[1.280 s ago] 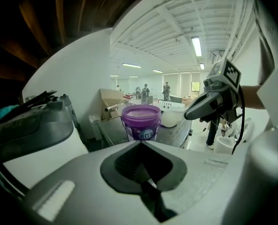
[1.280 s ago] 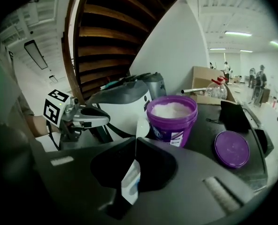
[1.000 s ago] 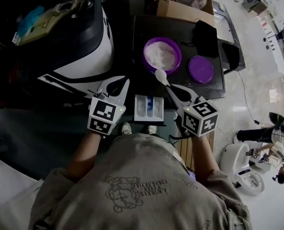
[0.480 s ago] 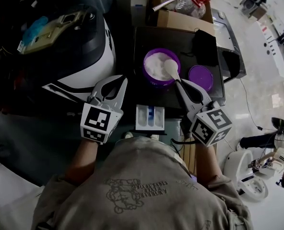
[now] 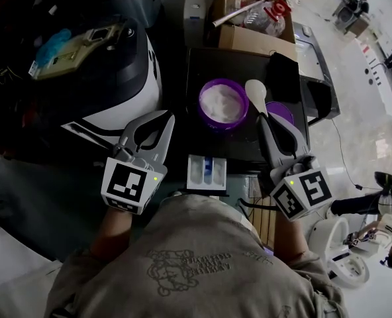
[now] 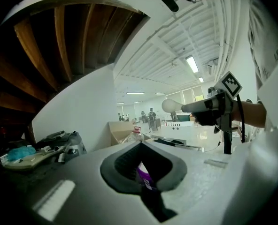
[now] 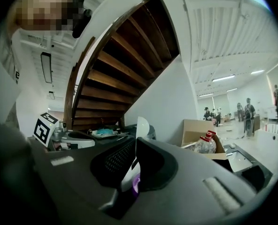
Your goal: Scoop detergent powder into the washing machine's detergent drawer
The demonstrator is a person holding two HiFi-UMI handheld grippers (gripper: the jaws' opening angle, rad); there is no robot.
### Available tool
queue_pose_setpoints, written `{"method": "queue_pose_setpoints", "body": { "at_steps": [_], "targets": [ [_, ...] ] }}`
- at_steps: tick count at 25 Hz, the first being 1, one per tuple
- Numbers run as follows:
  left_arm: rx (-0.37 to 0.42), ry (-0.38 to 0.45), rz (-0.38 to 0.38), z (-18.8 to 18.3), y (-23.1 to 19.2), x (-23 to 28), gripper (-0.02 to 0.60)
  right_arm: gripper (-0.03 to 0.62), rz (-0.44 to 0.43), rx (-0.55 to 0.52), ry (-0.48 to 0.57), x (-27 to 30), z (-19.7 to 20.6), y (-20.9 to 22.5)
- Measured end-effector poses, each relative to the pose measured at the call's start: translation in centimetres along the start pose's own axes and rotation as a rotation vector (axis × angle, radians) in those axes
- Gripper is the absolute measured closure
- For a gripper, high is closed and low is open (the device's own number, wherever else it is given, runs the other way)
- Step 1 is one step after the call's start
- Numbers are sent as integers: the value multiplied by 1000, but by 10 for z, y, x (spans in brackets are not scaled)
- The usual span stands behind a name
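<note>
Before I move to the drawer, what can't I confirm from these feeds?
- Spoon load: in the head view the bowl is too small to tell, and in the right gripper view it stands edge-on behind the fingers.
- Detergent drawer contents: it shows in the head view only, too small and dim to tell.
- Purple lid: in the head view it is partly covered by the right gripper.

Grey printed T-shirt (image 5: 196,260); pale left tongs (image 5: 164,116), dark right tongs (image 5: 262,118); marker cubes (image 5: 126,185)
</note>
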State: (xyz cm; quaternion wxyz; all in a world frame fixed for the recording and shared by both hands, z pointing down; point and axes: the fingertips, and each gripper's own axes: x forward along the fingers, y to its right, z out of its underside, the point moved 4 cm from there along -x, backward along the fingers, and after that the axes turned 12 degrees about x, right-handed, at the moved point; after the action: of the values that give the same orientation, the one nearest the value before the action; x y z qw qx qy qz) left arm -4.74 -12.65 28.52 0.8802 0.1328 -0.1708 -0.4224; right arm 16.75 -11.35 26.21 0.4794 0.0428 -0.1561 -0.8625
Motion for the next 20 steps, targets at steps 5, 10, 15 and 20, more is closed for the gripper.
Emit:
{"method": "queue_pose_setpoints", "body": {
  "at_steps": [5, 10, 15, 20],
  "targets": [
    [11, 31, -4, -13, -4, -7, 581, 560, -13, -12, 28, -4, -11, -3],
    [14, 24, -11, -14, -9, -8, 581, 560, 8, -62, 13, -3, -10, -2],
    [11, 28, -6, -15, -7, -10, 581, 560, 17, -115, -1, -4, -8, -7],
    [11, 31, 3, -18, -2, -11, 581, 559, 17, -115, 2, -8, -8, -7]
  ]
}}
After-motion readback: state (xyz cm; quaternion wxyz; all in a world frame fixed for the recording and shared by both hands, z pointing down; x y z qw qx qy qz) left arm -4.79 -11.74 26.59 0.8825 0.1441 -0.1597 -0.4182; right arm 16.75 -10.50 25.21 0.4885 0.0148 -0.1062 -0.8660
